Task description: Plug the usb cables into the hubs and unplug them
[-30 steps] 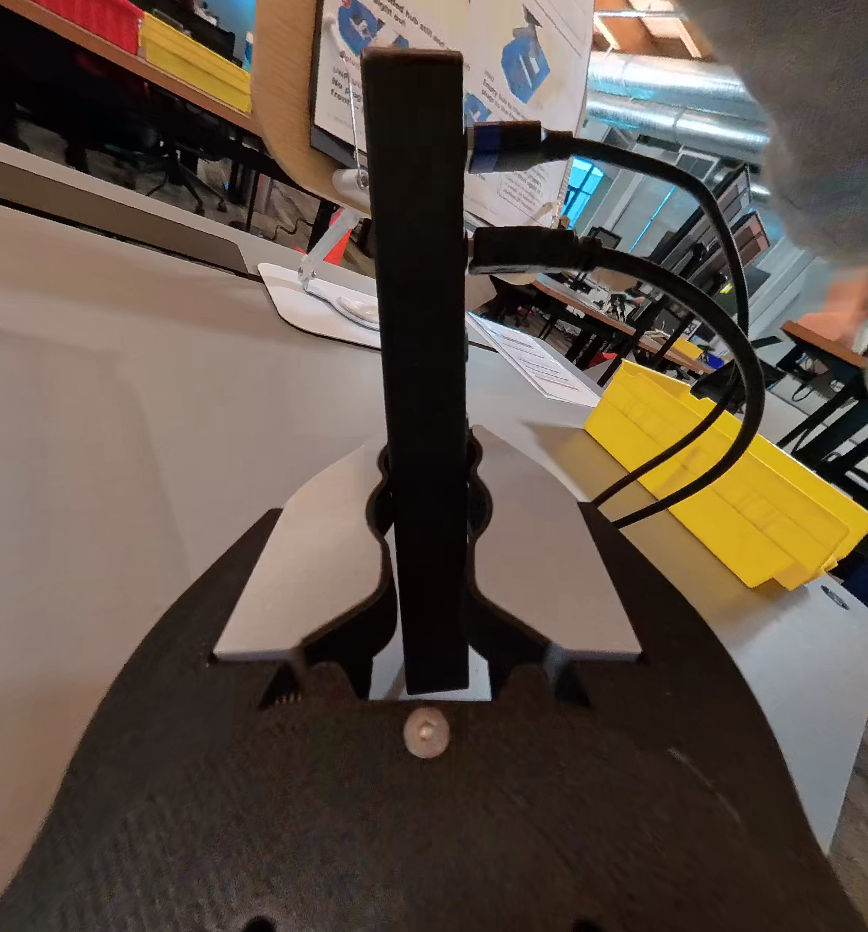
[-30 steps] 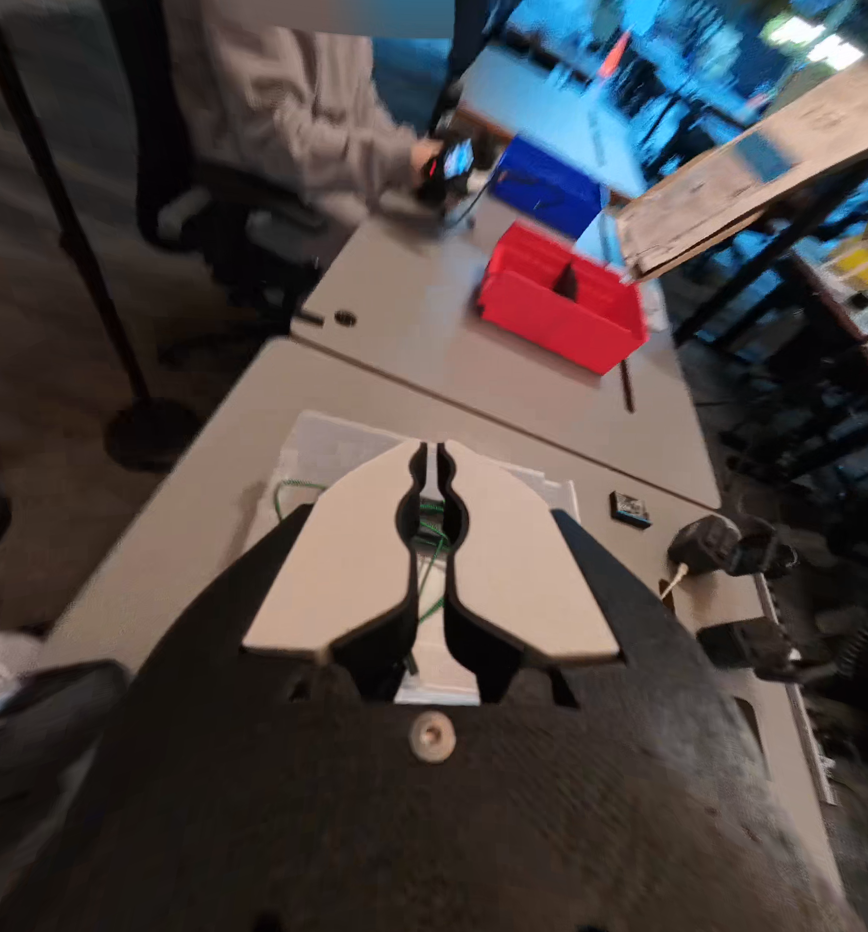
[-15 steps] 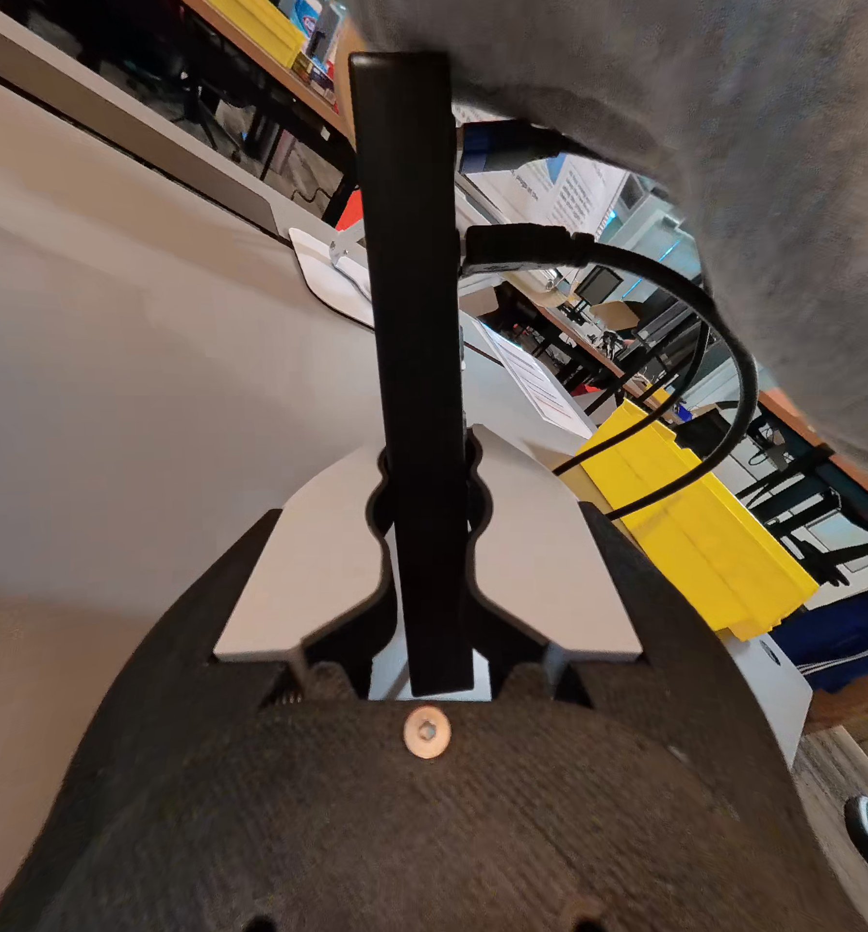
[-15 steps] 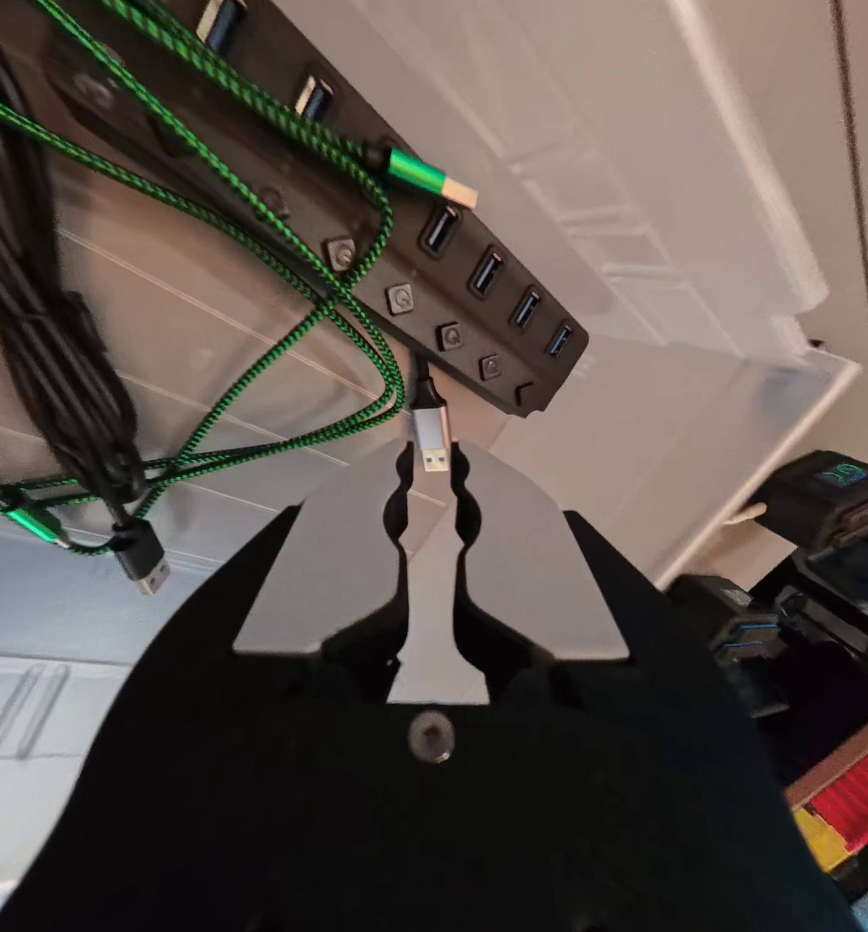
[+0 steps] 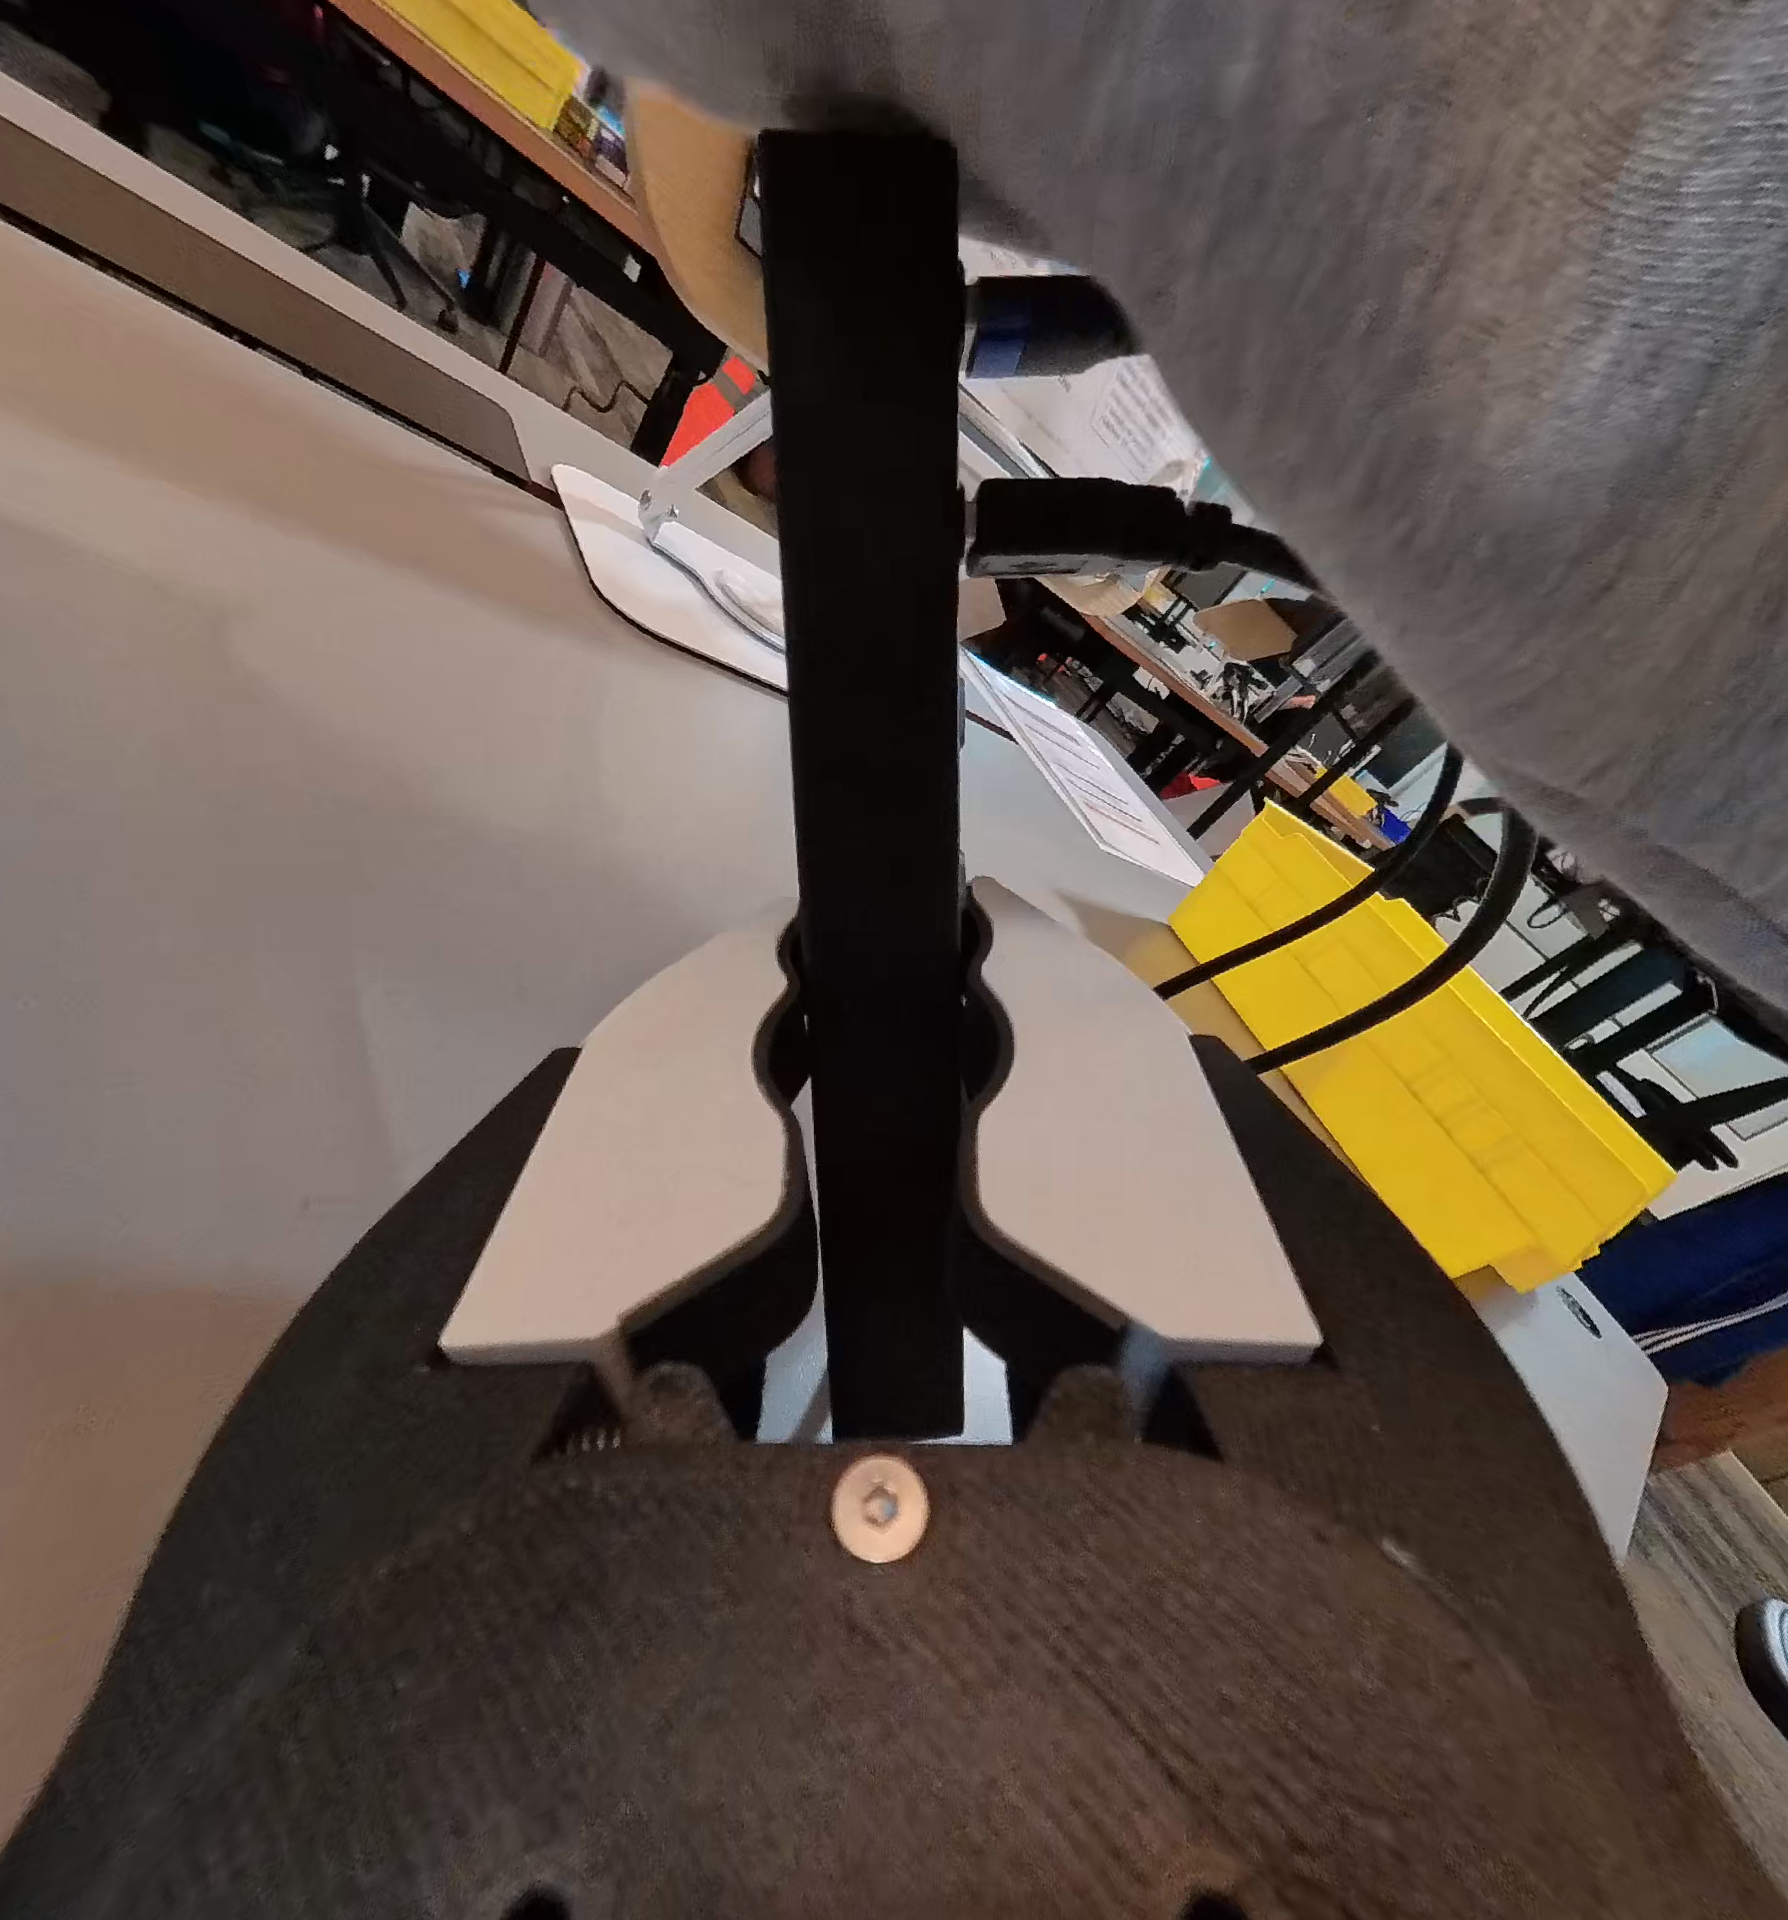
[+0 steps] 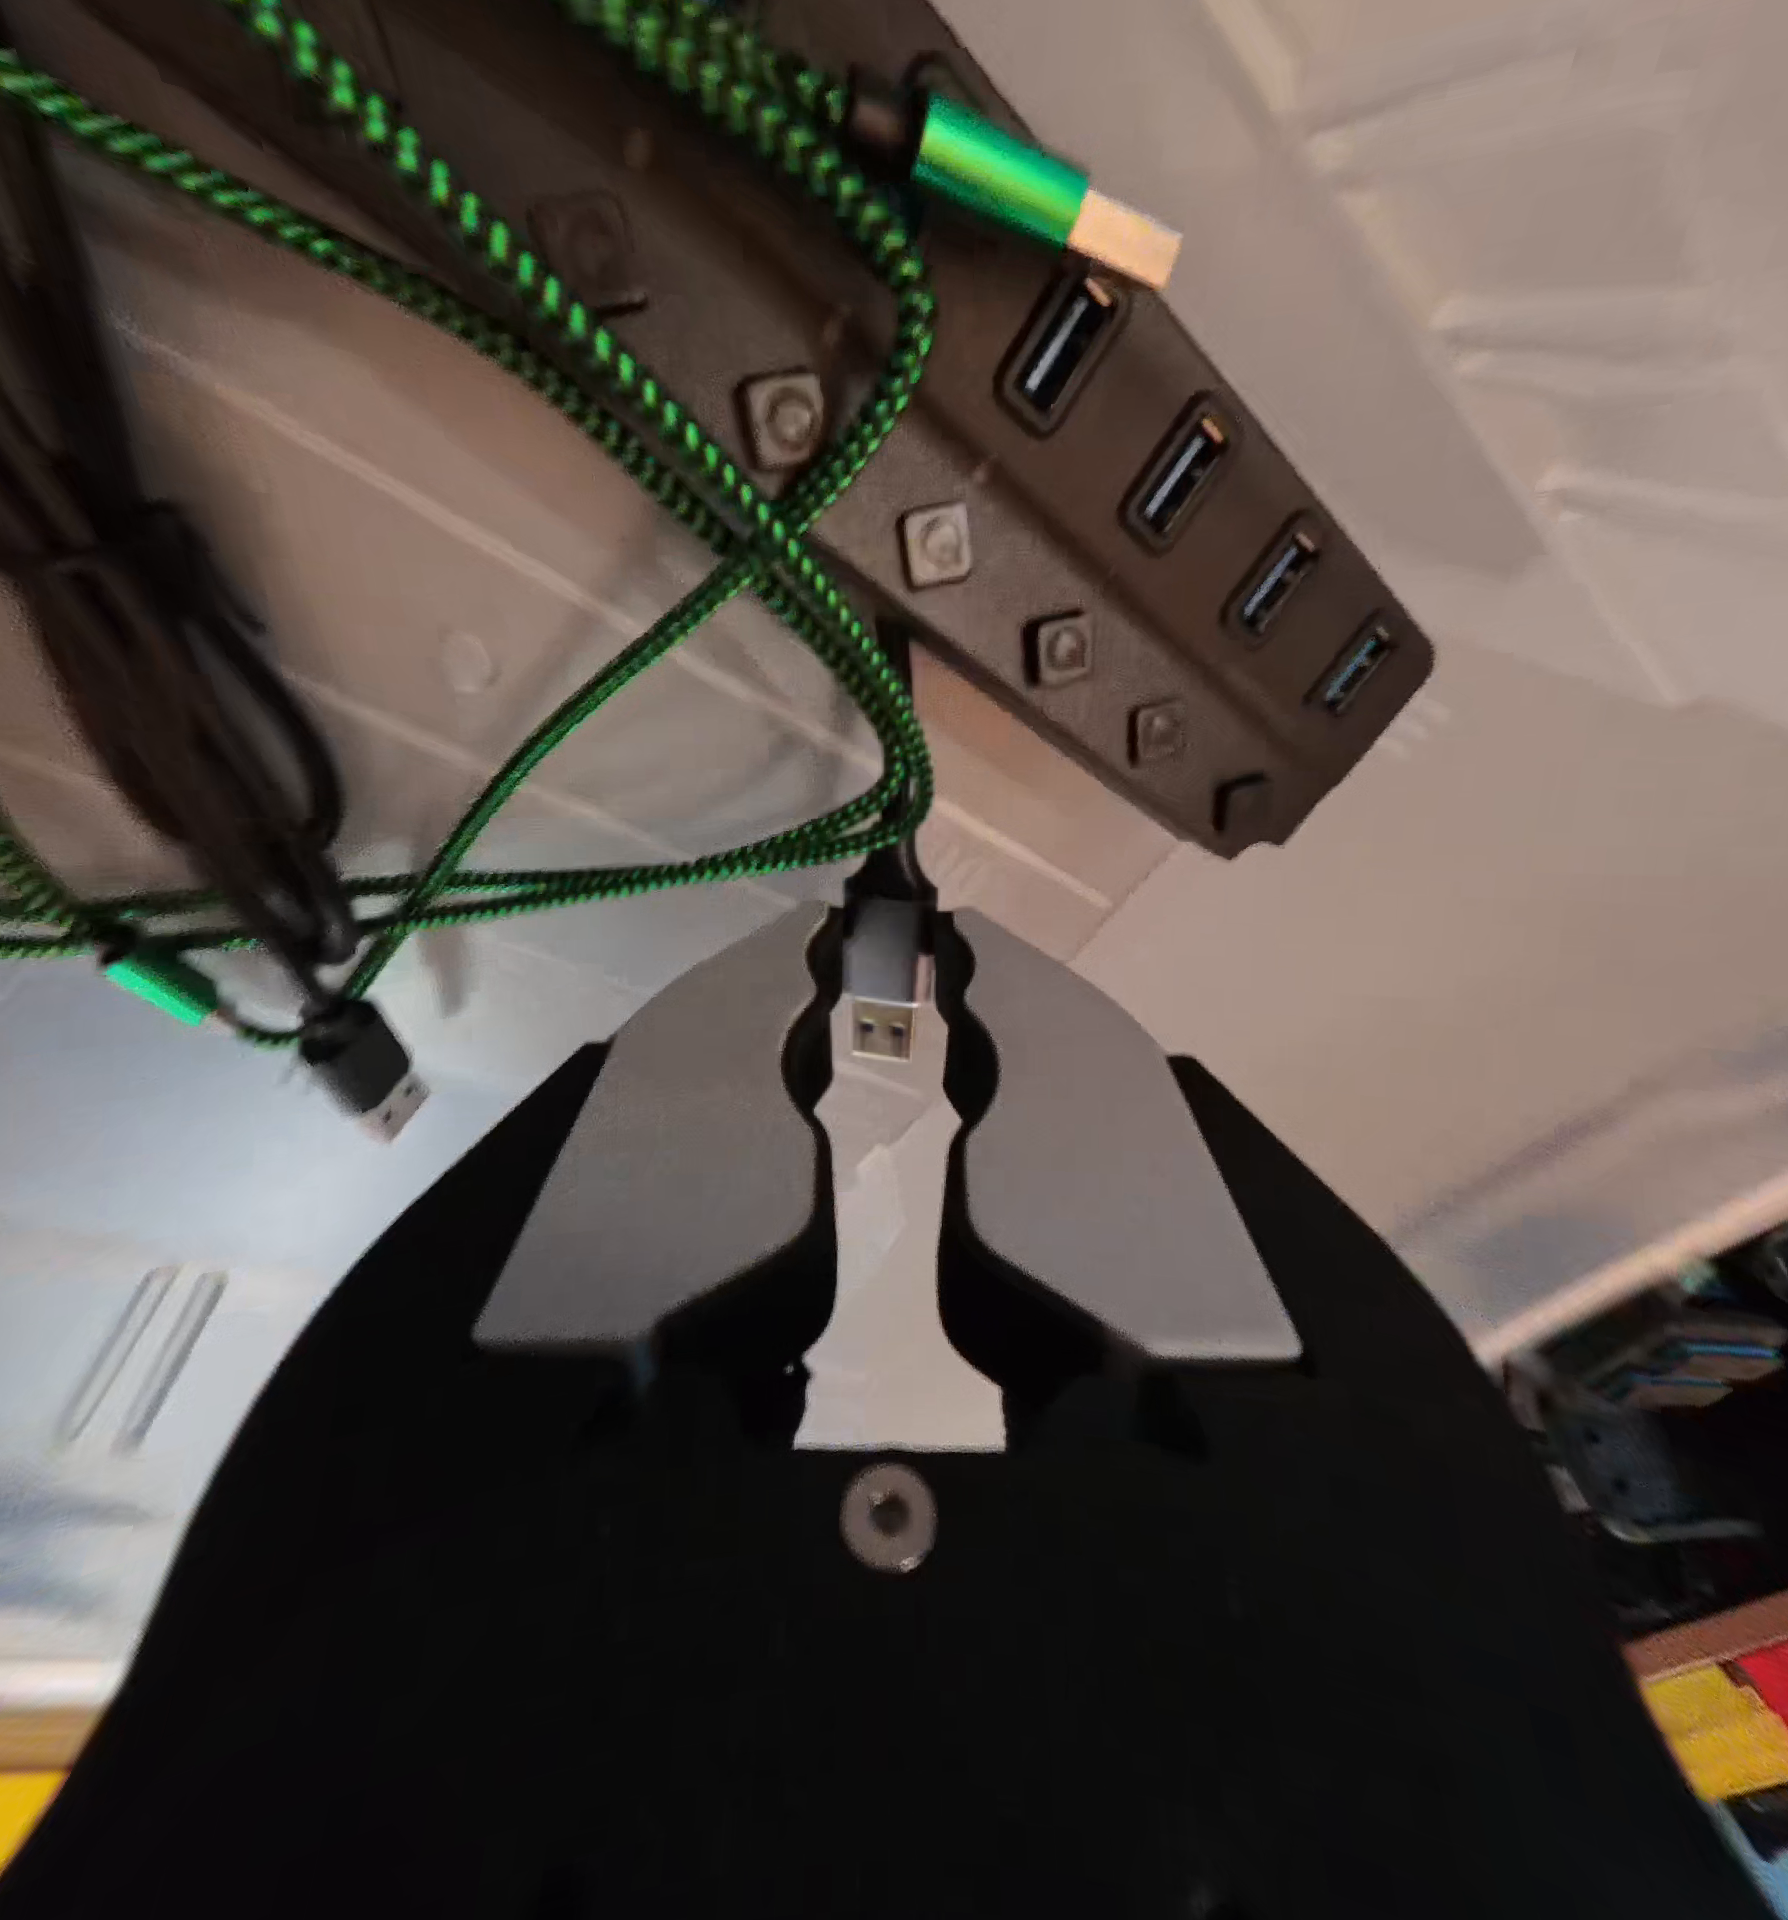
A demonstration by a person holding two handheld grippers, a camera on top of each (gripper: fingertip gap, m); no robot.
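My left gripper [image 5: 879, 914] is shut on a slim black hub [image 5: 864, 623] and holds it upright above the grey table [image 5: 298, 831]. A blue-collared plug [image 5: 1025, 338] and a black plug [image 5: 1077, 530] sit in the hub's right side. My right gripper [image 6: 885, 925] is open, with its fingertips on either side of a silver USB plug [image 6: 882, 987]; I see no contact. Beyond it lies a long black hub [image 6: 1129, 582] with several empty ports and buttons. A green braided cable's plug [image 6: 1035, 197] rests loose on that hub.
A grey sleeve [image 5: 1492, 416] covers the upper right of the left wrist view. A yellow bin [image 5: 1389, 1060] stands at the right table edge. A loose black USB plug [image 6: 370, 1075] and a black cable bundle [image 6: 142, 623] lie left of the silver plug, on a white tray [image 6: 1492, 260]. Spacing between my two grippers at the tips: around 30 centimetres.
My right gripper swung from facing the room down to the cables, opened a little, and moved forward until the silver plug lay between its fingertips. The left gripper kept the hub; the sleeve moved in.
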